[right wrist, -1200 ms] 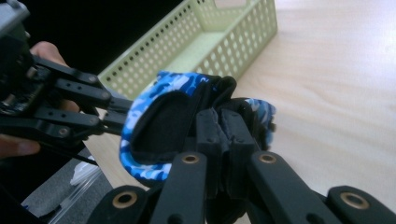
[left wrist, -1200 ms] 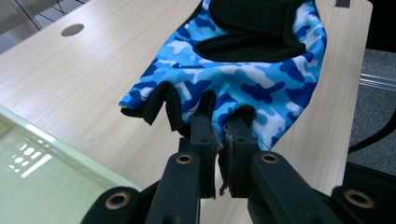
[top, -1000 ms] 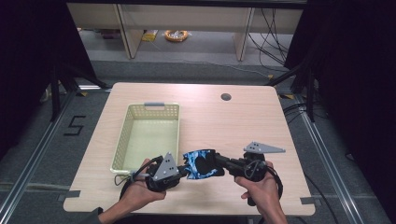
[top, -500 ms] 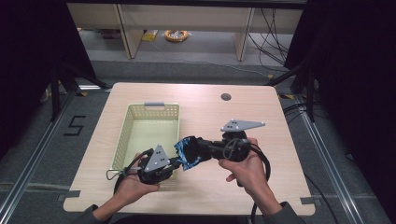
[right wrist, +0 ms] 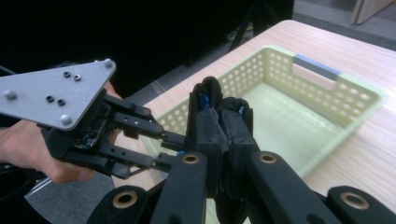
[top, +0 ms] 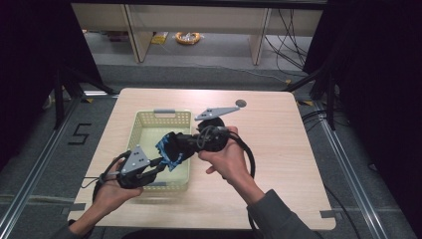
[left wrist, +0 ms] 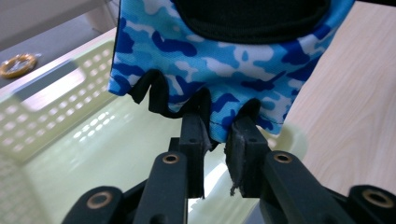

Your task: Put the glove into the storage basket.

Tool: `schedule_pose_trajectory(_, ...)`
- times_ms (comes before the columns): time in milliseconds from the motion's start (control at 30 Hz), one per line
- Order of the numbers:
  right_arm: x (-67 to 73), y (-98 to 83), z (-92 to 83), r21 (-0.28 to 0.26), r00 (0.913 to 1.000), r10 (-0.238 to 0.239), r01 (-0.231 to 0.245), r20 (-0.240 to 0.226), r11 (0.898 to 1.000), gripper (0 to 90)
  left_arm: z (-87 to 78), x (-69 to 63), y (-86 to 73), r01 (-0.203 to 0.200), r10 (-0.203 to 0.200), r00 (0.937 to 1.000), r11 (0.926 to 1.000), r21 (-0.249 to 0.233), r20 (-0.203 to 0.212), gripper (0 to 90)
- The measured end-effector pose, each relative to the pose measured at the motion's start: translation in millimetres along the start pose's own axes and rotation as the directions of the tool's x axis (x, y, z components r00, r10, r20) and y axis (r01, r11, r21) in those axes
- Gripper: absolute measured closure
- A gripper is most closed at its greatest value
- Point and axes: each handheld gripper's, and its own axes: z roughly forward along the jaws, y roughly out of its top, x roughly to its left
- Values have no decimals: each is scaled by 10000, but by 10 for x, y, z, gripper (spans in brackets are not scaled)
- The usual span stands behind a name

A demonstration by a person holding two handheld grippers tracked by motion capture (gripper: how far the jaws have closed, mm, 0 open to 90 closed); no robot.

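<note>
Our right gripper (top: 175, 147) stays clamped on the camouflage glove (top: 169, 152), now carried over the basket (top: 171, 117) at centre frame; our left gripper (top: 158, 164) has just been opening, its jaws loosening off the hem, so the drop comes next.

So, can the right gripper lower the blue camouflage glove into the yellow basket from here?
Probably yes: the right gripper holds the blue camouflage glove over the open yellow basket, whose inside looks bare. The left gripper, its fingers just opening, stays at the glove's edge.

blue camouflage glove (left wrist: 233, 56) with black trim, pale yellow-green basket (top: 149, 122).
</note>
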Motion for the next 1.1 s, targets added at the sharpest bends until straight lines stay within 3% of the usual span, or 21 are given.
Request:
schedule_pose_trajectory(33, 16, 41, 128, 74, 9999, 101, -100, -116, 9999, 876, -64, 60, -64, 16, -14, 9999, 9999, 154, -123, 740)
schedule_pose_trajectory(233, 21, 90, 433, 238, 9988, 208, -198, -443, 9995, 876, -244, 280, -235, 231, -205, 9990, 9973, 693, -386, 602)
schedule_pose_trajectory(367, 21, 112, 595, 391, 9975, 434, -412, -555, 9984, 876, -338, 350, -303, 310, -274, 9981, 9974, 646, -556, 560)
schedule_pose_trajectory(400, 17, 117, 626, 405, 9973, 445, -421, -589, 9983, 876, -352, 350, -316, 508, -474, 9972, 9971, 574, -585, 547)
schedule_pose_trajectory(433, 9, 123, 658, 366, 9969, 442, -419, -643, 9984, 877, -375, 374, -325, 315, -274, 9979, 9971, 688, -588, 533)
schedule_pose_trajectory(567, -7, 157, 738, 332, 9951, 600, -575, -788, 9978, 876, -411, 400, -374, 621, -581, 9966, 9956, 699, -581, 522)
schedule_pose_trajectory(600, -8, 165, 746, 329, 9952, 622, -599, -755, 9977, 876, -434, 423, -379, 488, -438, 9972, 9954, 827, -614, 519)
schedule_pose_trajectory(667, -17, 181, 766, 329, 9948, 759, -738, -681, 9967, 876, -448, 432, -397, 738, -704, 9958, 9955, 587, -578, 518)
schedule_pose_trajectory(700, -28, 184, 780, 346, 9950, 778, -758, -621, 9965, 876, -484, 451, -395, 474, -425, 9972, 9957, 798, -622, 513)
schedule_pose_trajectory(733, -41, 186, 797, 355, 9954, 778, -759, -553, 9965, 876, -484, 451, -395, 474, -425, 9972, 9957, 798, -622, 503)
schedule_pose_trajectory(800, -62, 184, 838, 369, 9959, 788, -772, -448, 9963, 877, -521, 407, -419, 885, -860, 9950, 9949, 483, -508, 490)
schedule_pose_trajectory(1033, -21, 99, 1020, 640, 9930, 1124, -1100, -356, 9919, 876, -607, 265, -496, 934, -918, 9953, 9941, 552, -311, 477)
schedule_pose_trajectory(1100, -6, 55, 1089, 696, 9930, 1109, -1080, -395, 9917, 876, -647, 196, -539, 1120, -1113, 9936, 9926, 463, -177, 477)
